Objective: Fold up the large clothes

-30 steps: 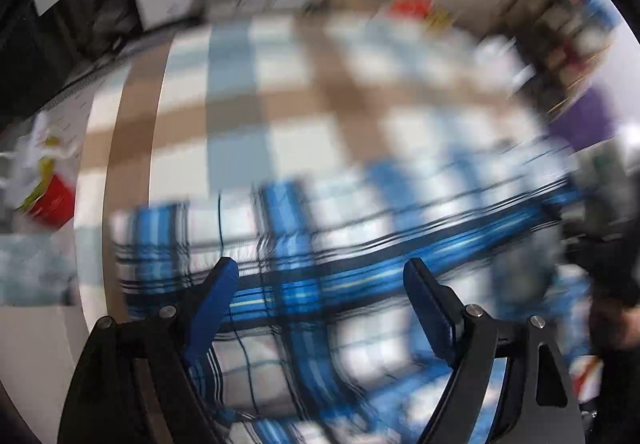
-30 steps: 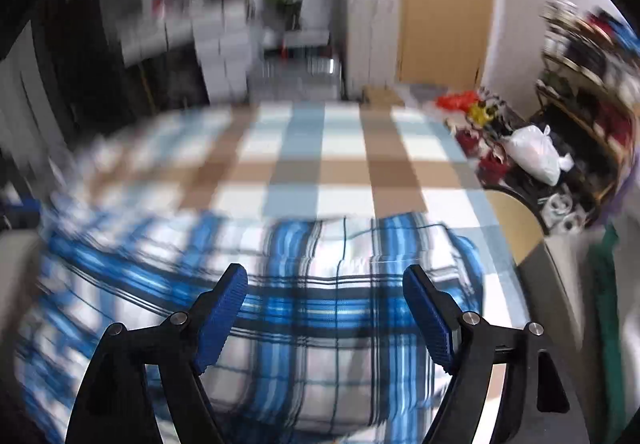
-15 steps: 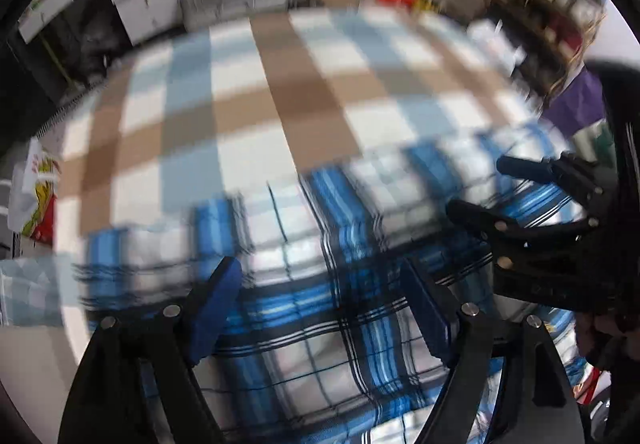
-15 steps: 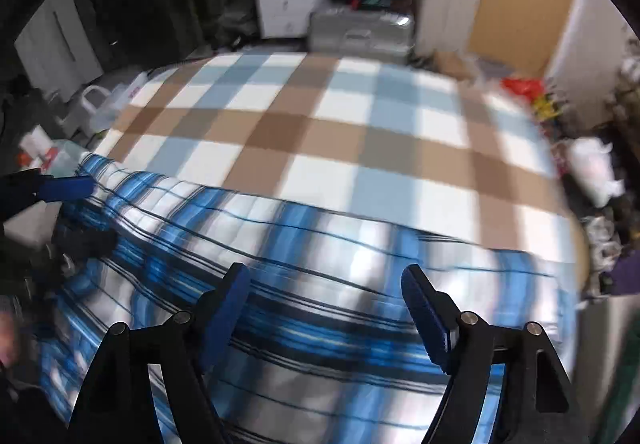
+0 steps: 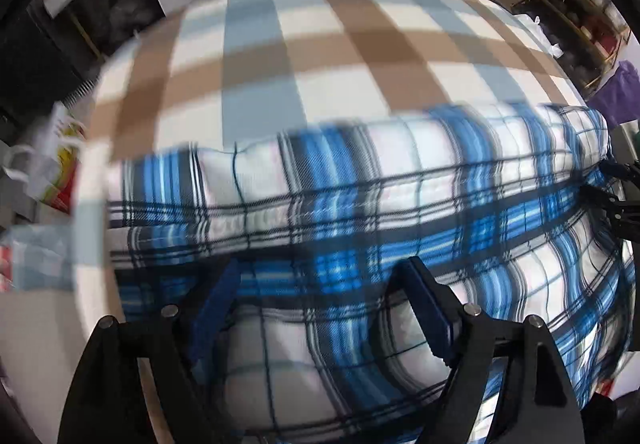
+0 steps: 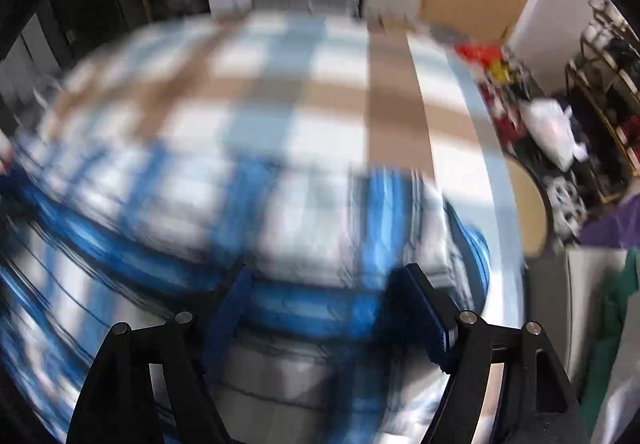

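Since the earlier frame I have brought both hand-held grippers lower over the quilt (image 5: 360,179), so its blue plaid now fills more of each view. Left hand-held gripper (image 5: 324,280): jaws apart, blue pads straddling a raised fold without pressing it. Right hand-held gripper (image 6: 326,284): jaws likewise apart over a fold near the quilt's right end; this view is motion-blurred, and I cannot tell whether the pads touch cloth. The quilt lies folded lengthwise along the near edge of the bed (image 5: 280,55), on its brown, blue and white checked cover. At the left view's right margin the right gripper's dark frame shows beside the quilt.
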`<move>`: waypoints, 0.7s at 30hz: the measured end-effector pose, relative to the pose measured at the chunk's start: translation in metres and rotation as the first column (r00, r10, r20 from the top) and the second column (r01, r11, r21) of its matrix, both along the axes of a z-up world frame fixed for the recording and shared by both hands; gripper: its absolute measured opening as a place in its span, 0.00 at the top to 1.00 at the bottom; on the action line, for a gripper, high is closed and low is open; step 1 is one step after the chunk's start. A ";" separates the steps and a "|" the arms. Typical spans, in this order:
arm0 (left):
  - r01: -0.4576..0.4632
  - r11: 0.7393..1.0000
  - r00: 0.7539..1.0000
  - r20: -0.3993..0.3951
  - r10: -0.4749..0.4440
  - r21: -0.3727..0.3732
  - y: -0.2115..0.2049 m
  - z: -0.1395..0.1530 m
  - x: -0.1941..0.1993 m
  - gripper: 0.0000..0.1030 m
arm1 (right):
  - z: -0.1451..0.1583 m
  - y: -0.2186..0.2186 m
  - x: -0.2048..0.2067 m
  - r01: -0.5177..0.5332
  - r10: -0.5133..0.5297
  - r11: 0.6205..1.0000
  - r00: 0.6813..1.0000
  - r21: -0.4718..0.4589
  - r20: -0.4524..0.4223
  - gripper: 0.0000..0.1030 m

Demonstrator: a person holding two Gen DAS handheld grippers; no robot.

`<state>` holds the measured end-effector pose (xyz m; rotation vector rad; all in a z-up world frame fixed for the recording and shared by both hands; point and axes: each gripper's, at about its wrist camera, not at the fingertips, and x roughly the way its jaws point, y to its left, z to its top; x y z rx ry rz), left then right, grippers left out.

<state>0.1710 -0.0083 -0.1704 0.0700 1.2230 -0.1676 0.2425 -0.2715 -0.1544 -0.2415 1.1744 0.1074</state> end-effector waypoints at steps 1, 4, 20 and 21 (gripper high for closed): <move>-0.005 1.000 1.000 0.007 0.005 -0.019 0.005 0.002 -0.005 0.22 | 0.003 0.001 -0.004 -0.019 0.019 1.000 0.999 0.000 0.051 0.25; 0.004 0.999 0.998 0.055 -0.002 -0.053 0.014 0.025 -0.019 0.23 | 0.018 0.003 -0.013 -0.005 0.005 1.000 0.996 -0.001 0.089 0.30; 0.124 0.988 0.991 -0.061 -0.118 0.093 -0.011 -0.013 0.023 0.12 | 0.007 0.025 -0.009 -0.032 0.028 0.998 0.997 0.060 0.076 0.03; 0.123 0.988 0.991 -0.063 -0.118 0.096 -0.012 -0.013 0.031 0.12 | 0.006 0.024 -0.010 -0.029 0.023 0.997 0.997 0.065 0.078 0.03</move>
